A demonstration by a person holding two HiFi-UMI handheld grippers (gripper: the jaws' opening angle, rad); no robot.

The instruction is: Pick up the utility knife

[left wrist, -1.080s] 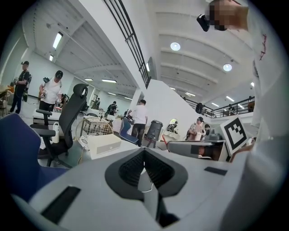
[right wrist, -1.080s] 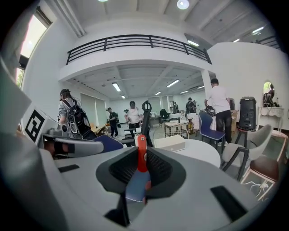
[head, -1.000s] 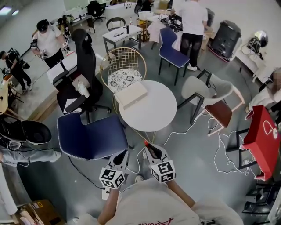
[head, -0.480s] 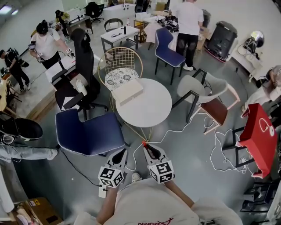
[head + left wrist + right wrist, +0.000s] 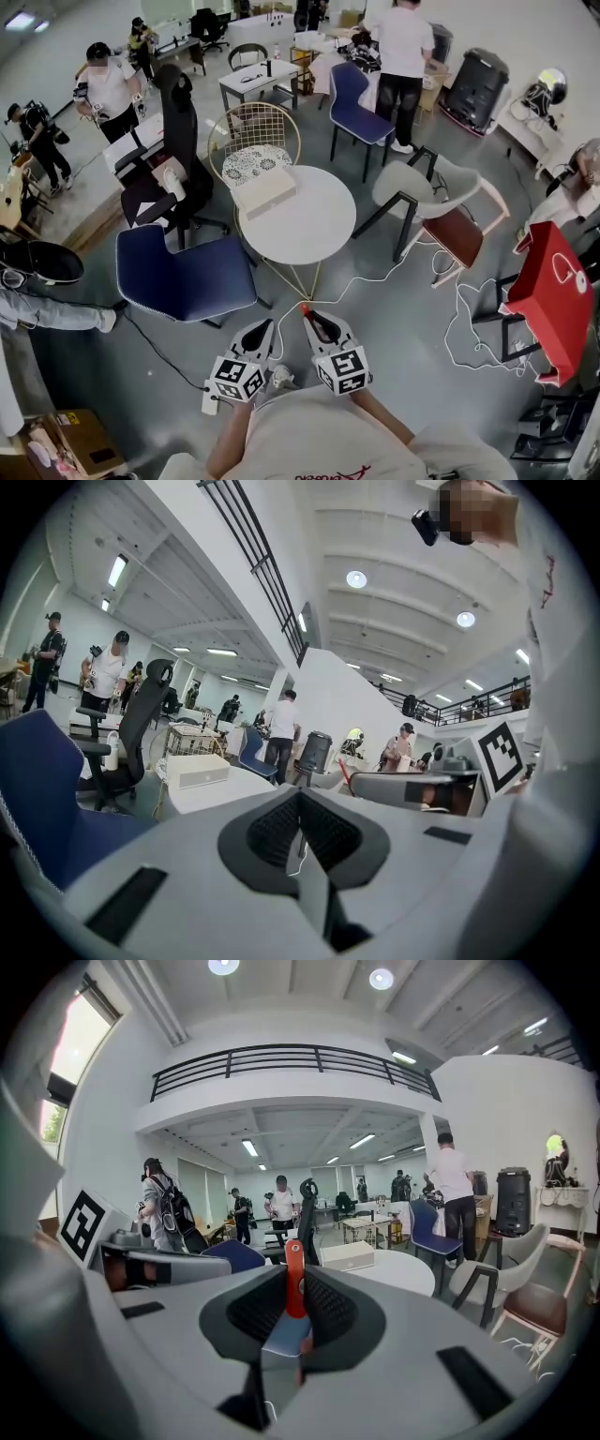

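An orange-red utility knife [image 5: 294, 1279] sticks up and forward from between the pads of my right gripper [image 5: 292, 1314], which is shut on it. In the head view its red tip [image 5: 304, 308] shows just ahead of the right gripper [image 5: 315, 324], over the grey floor. My left gripper [image 5: 255, 334] is held beside it at the same height. The left gripper [image 5: 300, 829] has its jaws together with nothing between them. Both point level toward the round white table [image 5: 314, 234].
A white box [image 5: 264, 191] lies on the table's left part. A blue chair [image 5: 183, 277] stands left of the table, a gold wire chair [image 5: 253, 141] behind it, a grey and brown chair [image 5: 450, 220] to the right. White cables [image 5: 469, 319] trail across the floor. Several people work at the back.
The table and chairs have slid a little up and left in the head view. Both grippers keep their places side by side before the person, and the knife stays in the right one.
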